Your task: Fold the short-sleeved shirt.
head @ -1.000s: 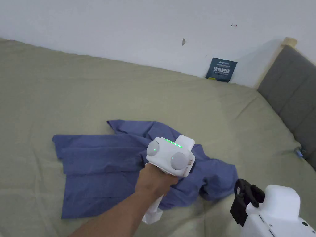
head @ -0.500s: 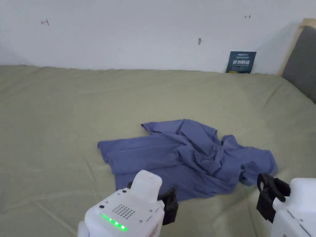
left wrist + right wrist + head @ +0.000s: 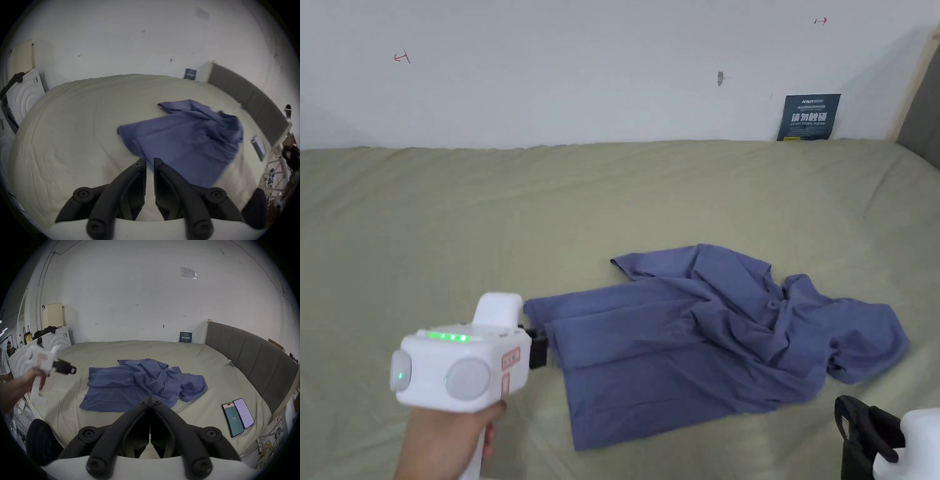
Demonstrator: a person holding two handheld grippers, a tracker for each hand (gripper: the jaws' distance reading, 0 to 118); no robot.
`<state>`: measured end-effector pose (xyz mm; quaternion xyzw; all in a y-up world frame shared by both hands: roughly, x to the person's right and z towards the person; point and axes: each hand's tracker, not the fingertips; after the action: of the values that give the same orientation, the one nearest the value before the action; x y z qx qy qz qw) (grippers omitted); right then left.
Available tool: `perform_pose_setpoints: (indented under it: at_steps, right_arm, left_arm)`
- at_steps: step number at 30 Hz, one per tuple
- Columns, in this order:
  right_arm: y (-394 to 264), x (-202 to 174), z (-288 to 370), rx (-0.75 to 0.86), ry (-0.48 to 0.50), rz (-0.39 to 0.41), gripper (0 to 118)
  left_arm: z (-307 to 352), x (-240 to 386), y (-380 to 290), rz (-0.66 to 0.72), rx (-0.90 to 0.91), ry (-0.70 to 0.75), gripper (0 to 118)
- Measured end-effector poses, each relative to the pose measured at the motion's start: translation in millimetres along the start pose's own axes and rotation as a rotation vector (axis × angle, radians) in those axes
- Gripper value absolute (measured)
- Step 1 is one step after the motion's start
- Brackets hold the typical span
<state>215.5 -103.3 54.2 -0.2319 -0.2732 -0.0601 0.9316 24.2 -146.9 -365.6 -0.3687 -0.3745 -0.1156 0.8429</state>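
**Left gripper swung out to the shirt's hem side**

Half a second before, we saw the left gripper (image 3: 539, 350) low in the head view, in front of the shirt (image 3: 706, 337); now it was held out at the shirt's left end, its black tip just beside the near corner of the cloth. We could not tell if it touched the fabric. In its own view the jaws stood a little apart, with a narrow gap and nothing between them.

We saw the blue shirt lying on the green bed sheet (image 3: 456, 237), flat at its left end and crumpled in a heap at its right end. The right gripper (image 3: 150, 400) hung in front of the shirt, near its crumpled end, with the jaws pressed together and empty. Two phones (image 3: 237, 416) lay side by side on the sheet, well to the right of the shirt.
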Motion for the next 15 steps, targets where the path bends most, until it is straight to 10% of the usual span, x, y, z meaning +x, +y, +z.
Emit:
perform_pose_setpoints:
  at_steps: [4,7,15]
  right_arm:
    - [-4.0,8.7,-14.2,-0.032,-0.010,-0.002,1]
    - [-9.1,15.9,-24.3,-0.054,-0.014,-0.006,1]
    - [-16.1,33.7,-39.2,-0.092,-0.043,-0.023,1]
  left_arm:
    - [-67.0,-22.9,42.0,-0.035,-0.086,0.088,13]
    - [-100.8,-36.5,57.6,-0.066,-0.086,0.120,104]
    - [-150.4,-36.2,62.3,-0.030,-0.208,0.133,106]
